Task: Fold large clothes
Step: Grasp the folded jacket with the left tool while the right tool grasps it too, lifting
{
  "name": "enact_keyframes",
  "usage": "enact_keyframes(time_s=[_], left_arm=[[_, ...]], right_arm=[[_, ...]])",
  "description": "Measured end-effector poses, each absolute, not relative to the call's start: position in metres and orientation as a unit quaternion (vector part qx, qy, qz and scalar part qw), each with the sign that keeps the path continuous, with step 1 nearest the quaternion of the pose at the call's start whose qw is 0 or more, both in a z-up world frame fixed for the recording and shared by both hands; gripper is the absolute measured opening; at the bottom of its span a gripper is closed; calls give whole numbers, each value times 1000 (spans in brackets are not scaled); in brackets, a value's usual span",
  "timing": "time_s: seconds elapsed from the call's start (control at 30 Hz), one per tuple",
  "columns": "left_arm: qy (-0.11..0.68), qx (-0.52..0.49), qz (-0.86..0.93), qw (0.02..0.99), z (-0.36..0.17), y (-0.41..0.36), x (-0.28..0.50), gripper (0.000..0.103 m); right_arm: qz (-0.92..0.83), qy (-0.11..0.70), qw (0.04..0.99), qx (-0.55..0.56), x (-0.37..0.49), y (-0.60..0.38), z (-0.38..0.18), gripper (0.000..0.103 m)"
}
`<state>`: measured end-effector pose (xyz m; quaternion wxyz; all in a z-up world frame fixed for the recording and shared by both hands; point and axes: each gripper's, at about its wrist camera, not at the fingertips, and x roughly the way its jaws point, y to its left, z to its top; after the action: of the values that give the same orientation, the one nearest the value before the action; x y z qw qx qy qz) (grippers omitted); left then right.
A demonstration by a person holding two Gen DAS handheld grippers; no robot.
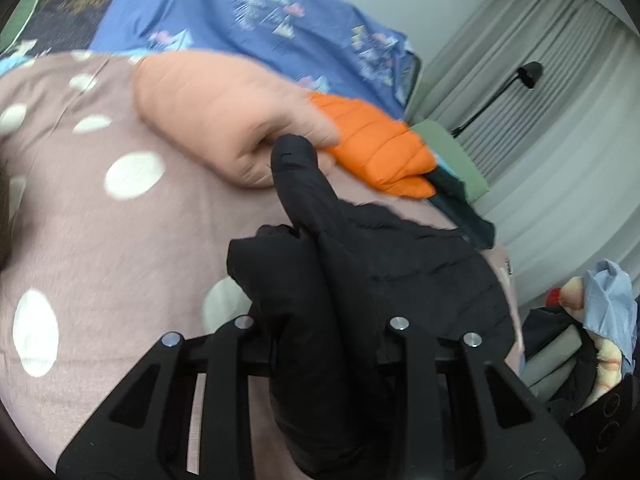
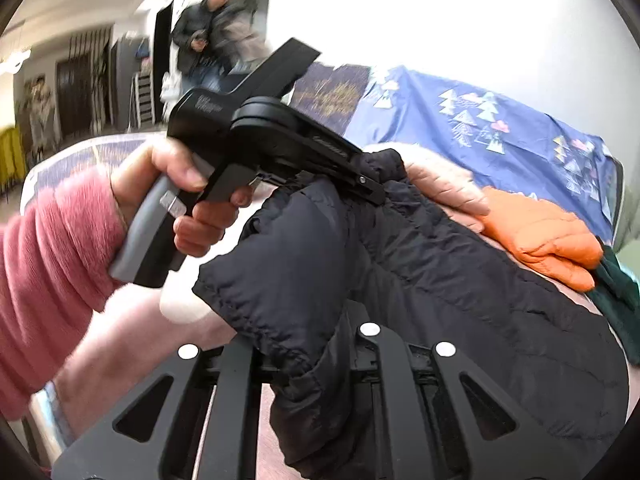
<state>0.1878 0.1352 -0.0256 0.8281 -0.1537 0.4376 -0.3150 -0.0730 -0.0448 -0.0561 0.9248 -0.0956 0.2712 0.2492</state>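
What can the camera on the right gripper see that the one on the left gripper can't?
Only the right wrist view shows the left gripper from outside, the hand holding it, a pink sleeve and blurry people behind. Only the left wrist view shows grey curtains, a black lamp and the dotted bedcover. Both show the black jacket, clamped by both grippers, the peach jacket, the orange jacket and the blue sheet.

The left hand-held gripper (image 2: 372, 184) is matte black with a rounded housing, a grey pistol handle and a small screw at its tip. A fuzzy pink ribbed sleeve (image 2: 48, 280) covers the arm behind that handle. Silver round bolts (image 2: 369, 329) stud the right hand-held gripper's (image 2: 320, 360) black slotted linkage.
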Motion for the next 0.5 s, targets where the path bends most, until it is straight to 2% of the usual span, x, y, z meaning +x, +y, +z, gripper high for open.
enact_keyframes(time_s=[0.33, 0.5], left_arm=[[416, -88, -338, 840, 40, 41, 179, 29], [410, -63, -351, 839, 55, -20, 173, 29]], right_arm=[[202, 241, 949, 3, -88, -130, -29, 11], [175, 232, 956, 40, -101, -178, -24, 11]])
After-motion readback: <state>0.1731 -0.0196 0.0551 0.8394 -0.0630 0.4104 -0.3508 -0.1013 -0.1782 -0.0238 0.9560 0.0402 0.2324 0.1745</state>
